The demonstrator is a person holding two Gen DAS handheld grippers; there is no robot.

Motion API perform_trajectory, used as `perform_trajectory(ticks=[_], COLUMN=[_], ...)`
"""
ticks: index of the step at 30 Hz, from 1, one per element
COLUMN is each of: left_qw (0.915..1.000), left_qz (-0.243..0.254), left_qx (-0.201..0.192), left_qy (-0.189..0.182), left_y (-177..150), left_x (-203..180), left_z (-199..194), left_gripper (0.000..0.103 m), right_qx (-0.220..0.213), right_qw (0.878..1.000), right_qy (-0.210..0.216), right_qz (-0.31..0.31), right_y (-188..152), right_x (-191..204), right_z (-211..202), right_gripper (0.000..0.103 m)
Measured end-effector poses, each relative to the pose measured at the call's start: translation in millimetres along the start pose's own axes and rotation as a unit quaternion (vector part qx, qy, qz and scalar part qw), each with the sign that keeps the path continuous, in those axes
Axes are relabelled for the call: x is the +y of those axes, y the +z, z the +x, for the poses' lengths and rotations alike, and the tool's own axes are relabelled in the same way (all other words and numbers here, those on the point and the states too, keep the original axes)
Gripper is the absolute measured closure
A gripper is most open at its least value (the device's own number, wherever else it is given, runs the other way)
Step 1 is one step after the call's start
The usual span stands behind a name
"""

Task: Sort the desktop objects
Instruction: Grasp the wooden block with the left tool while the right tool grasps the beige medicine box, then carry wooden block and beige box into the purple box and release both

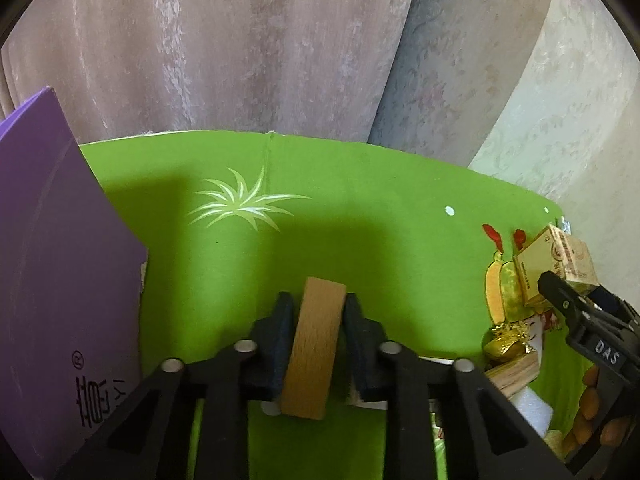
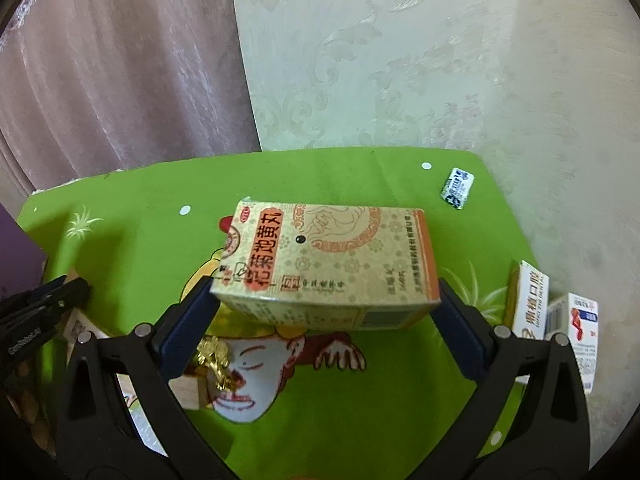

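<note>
While your left tool (image 1: 316, 312) clamps the wooden block (image 1: 314, 348) upright between nearly closed pads, your right tool (image 2: 326, 308) spans the medicine box (image 2: 332, 264) end to end with wide jaws, both loads held above the green tabletop (image 1: 360, 208). You look to be mid-carry, each piece lifted and not yet placed. Next you need a spot for each: boxes (image 2: 556, 320) already gather at the right edge, so the medicine box likely belongs there. Lower gently before you let go, since the long box could tilt.
</note>
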State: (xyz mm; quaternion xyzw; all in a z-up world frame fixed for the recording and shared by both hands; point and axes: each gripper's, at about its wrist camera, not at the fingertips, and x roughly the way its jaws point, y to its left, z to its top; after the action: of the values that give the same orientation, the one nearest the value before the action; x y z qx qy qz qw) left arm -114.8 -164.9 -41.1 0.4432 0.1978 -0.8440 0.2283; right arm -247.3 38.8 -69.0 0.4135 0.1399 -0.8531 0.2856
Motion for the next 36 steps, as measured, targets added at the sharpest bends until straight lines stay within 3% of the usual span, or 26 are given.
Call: perform_trajectory(ticks=[7,23,36], left_qw=[0.9999,0.9969,0.989], left_qz=[0.004,0.017,-0.005], left_qx=[-0.007,-0.07,-0.137], left_qy=[-0.011,-0.034,-0.054], left_y=[-2,-13,-26], left_x=[-3,-13,16], left_z=[-7,-78,-155], left_gripper=[0.083,0.083,0.083], right_qx=[-0.016,-0.075,-0.113], right_qw=[1.0,0.997,0.992], right_qy=[-0.002,0.019,0.058], right_qz=[0.01,0.016,-0.015], right_y=[-1,-12,-18], right_x=[-4,4,49], right_z=[-5,-77,-140], right_gripper=[0.005,0.005,0.005])
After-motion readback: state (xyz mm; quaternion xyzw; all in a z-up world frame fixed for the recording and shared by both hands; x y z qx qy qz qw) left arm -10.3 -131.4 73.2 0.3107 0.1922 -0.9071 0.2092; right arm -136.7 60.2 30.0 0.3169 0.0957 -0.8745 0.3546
